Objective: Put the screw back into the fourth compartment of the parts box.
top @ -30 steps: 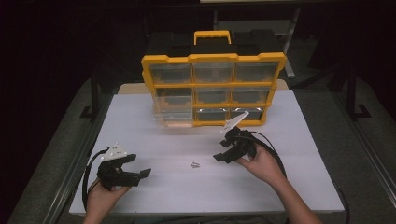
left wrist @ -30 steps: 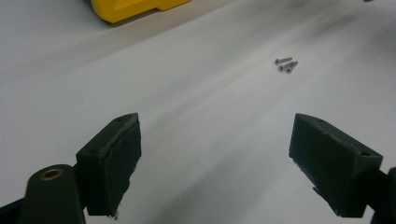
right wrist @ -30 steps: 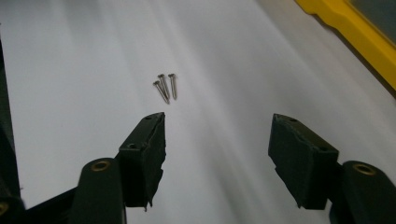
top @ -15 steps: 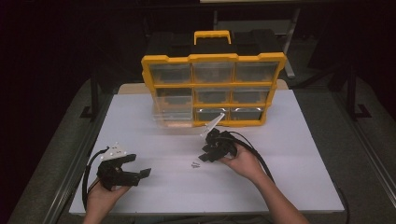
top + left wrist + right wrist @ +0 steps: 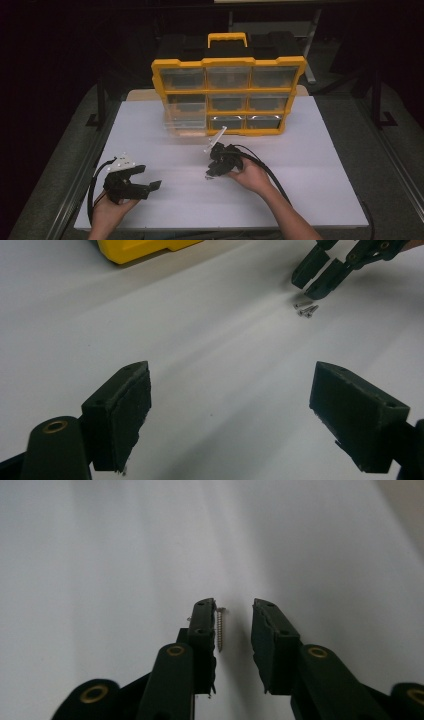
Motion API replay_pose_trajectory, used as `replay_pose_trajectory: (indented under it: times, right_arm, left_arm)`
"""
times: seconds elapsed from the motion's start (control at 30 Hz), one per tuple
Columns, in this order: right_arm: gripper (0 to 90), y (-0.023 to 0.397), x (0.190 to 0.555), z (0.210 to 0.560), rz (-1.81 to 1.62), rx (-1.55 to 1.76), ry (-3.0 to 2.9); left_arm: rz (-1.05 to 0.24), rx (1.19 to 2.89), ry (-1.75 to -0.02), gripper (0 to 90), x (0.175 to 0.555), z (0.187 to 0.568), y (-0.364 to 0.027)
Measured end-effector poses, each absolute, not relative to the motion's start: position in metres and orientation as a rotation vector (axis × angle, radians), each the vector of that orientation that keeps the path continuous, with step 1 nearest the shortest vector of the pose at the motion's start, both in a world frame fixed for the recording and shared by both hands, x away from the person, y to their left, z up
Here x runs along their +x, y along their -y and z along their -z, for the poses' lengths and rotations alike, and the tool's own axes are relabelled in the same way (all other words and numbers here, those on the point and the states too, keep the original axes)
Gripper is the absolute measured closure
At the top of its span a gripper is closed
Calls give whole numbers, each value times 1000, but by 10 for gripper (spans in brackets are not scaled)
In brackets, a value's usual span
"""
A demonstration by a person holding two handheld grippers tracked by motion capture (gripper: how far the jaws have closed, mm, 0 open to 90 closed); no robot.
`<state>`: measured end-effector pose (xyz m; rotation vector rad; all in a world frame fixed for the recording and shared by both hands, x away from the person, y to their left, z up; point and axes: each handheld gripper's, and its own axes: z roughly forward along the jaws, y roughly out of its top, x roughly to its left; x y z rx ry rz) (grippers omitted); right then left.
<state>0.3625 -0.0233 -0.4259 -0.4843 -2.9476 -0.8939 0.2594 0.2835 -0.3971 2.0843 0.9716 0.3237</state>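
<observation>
Two small screws [image 5: 306, 309] lie on the white table top [image 5: 310, 165]. My right gripper [image 5: 210, 172] points down at them near the table's middle. In the right gripper view one screw [image 5: 220, 629] lies lengthwise between the jaws of my right gripper [image 5: 234, 610], close to the left pad, with a gap to the right pad. The jaws have just been closing and are narrow, and neither pad presses on the screw. My left gripper [image 5: 152, 186] rests at the front left, and in its own view the left gripper [image 5: 230, 395] is wide open with nothing in it.
A yellow organizer [image 5: 227, 95] with clear drawers and a top handle stands upright at the back of the table. One clear drawer [image 5: 185, 122] at its lower left is pulled out. Black cables trail from both grippers. Dark floor surrounds the table.
The right gripper has moved left and down onto the screws, and its jaws have narrowed around one of them. The left gripper has stayed in place.
</observation>
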Motion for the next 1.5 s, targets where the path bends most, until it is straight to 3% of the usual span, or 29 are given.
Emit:
replay_pose_trajectory:
  times: [0.67, 1.5]
  right_arm:
    - [862, 15, 359, 432, 853, -409, 3030]
    - [864, 41, 366, 415, 890, -468, 2964]
  left_arm:
    - [-323, 2096, -968, 165, 259, 396, -286]
    - [-313, 2086, -976, 165, 260, 398, -284]
